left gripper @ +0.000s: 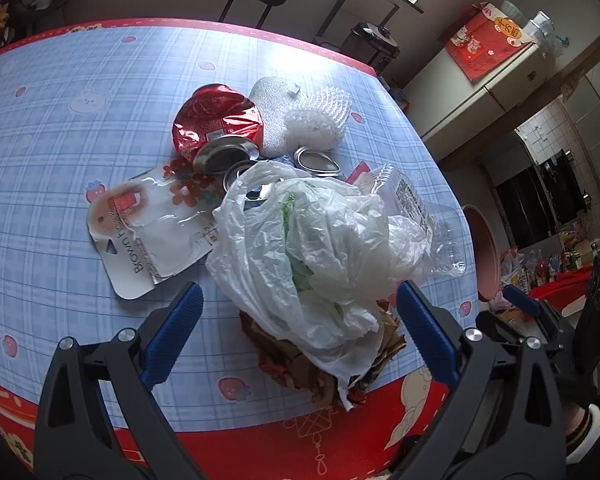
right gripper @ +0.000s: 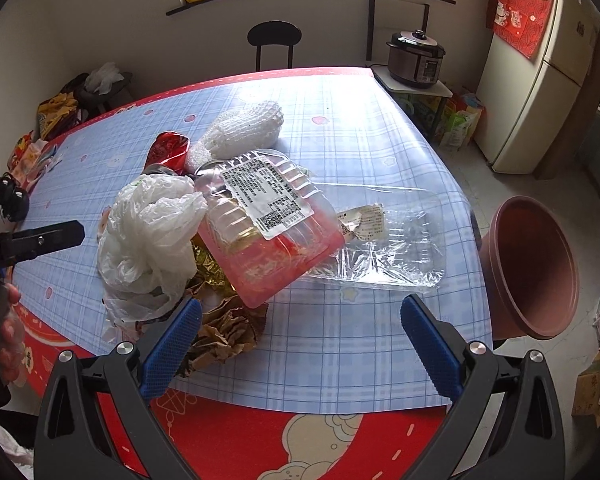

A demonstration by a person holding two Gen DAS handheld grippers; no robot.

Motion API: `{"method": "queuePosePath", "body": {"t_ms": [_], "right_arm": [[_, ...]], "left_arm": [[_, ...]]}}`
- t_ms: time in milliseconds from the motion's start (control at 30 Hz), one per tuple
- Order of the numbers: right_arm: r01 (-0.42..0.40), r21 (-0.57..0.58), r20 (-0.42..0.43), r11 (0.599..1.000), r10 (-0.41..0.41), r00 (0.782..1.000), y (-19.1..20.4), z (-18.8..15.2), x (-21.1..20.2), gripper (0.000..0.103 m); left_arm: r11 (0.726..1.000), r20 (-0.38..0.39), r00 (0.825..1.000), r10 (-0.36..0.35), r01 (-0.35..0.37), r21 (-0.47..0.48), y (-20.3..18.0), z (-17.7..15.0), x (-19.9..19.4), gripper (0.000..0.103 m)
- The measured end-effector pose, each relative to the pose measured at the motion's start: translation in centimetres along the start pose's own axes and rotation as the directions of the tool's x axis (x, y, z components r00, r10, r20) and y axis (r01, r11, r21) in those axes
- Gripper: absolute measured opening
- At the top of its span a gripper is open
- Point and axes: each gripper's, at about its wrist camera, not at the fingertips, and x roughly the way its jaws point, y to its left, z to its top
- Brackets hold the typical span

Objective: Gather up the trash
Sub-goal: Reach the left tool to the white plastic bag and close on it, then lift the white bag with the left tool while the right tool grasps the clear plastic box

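A pile of trash lies on the blue checked table [left gripper: 60, 152]. A white plastic bag [left gripper: 320, 240] sits on crumpled brown paper [left gripper: 300, 364]. Behind it lie a red foil wrapper [left gripper: 216, 120], metal can lids [left gripper: 224, 156], white foam netting [left gripper: 316, 116] and a white "Brown" package [left gripper: 148, 232]. In the right wrist view, a clear labelled plastic box [right gripper: 268, 224] leans on the bag [right gripper: 148, 240], beside a flat clear tray [right gripper: 388, 240] and brown paper [right gripper: 224, 332]. My left gripper [left gripper: 300, 312] is open, straddling the bag's near end. My right gripper [right gripper: 300, 320] is open and empty above the near table edge.
A brown bin [right gripper: 532, 268] stands off the table's right edge; it also shows in the left wrist view [left gripper: 484, 252]. A black chair [right gripper: 274, 40] is at the far side. A fridge [right gripper: 540, 92] and a rice cooker [right gripper: 416, 58] stand at the right.
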Motion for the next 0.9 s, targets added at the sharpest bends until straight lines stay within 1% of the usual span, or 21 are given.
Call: {"method": "queuePosePath", "body": {"t_ms": [167,367,467,567,600,633,667,733,800,900], "right_arm": [[0.001,0.014,0.003,1.0,-0.001,1.0,-1.9,-0.6,-0.2,0.098],[0.019,0.04,-0.006,0.999,-0.019,1.0,-3.8,-1.4,-0.4,0.098],[0.029,0.038,-0.011,0.999,-0.028,1.0,-4.1,-1.6,-0.3,0.098],[0.039,0.003,-0.009,0.999,-0.039,0.999,-3.7,-1.6,0.0,0.098],[0.044,-0.014,-0.009,0.999,-0.045,0.999,-3.4,-1.5,0.1,0.098],[0.05,-0.031,-0.009,0.998,-0.05,0.999,-3.2,-1.4,0.1,0.098],[0.054,-0.043,-0.007,0.998,-0.055,0.998,-3.0,-1.4,0.2,0.098],[0.058,-0.052,-0.007,0.997,-0.059,0.998,-2.8,-1.3,0.2,0.098],[0.056,-0.053,-0.006,0.997,-0.056,0.998,-2.7,-1.1,0.3,0.098],[0.059,-0.064,-0.003,0.996,-0.06,0.998,-2.4,-0.9,0.4,0.098]], "left_arm": [[0.997,-0.023,1.0,0.016,-0.017,-0.079,-0.6,0.5,3.4,0.097],[0.984,-0.014,0.999,-0.03,0.027,-0.174,0.1,0.7,4.7,0.097],[0.985,-0.018,1.0,-0.02,0.017,-0.171,0.1,0.8,5.2,0.097],[0.987,-0.019,1.0,-0.017,0.014,-0.162,0.0,0.7,5.6,0.096],[0.988,-0.016,1.0,-0.018,0.015,-0.156,0.0,0.5,5.4,0.088],[0.989,-0.016,1.0,-0.027,0.024,-0.145,-0.1,0.5,5.3,0.079],[0.991,-0.025,0.999,-0.026,0.022,-0.132,-0.1,0.5,5.1,0.062],[0.992,-0.023,0.999,-0.031,0.028,-0.119,0.0,0.6,4.8,0.05],[0.993,-0.021,0.999,-0.038,0.035,-0.108,0.2,0.7,4.4,0.033],[0.995,-0.011,0.998,-0.057,0.056,-0.083,0.3,0.6,3.5,0.021]]}}
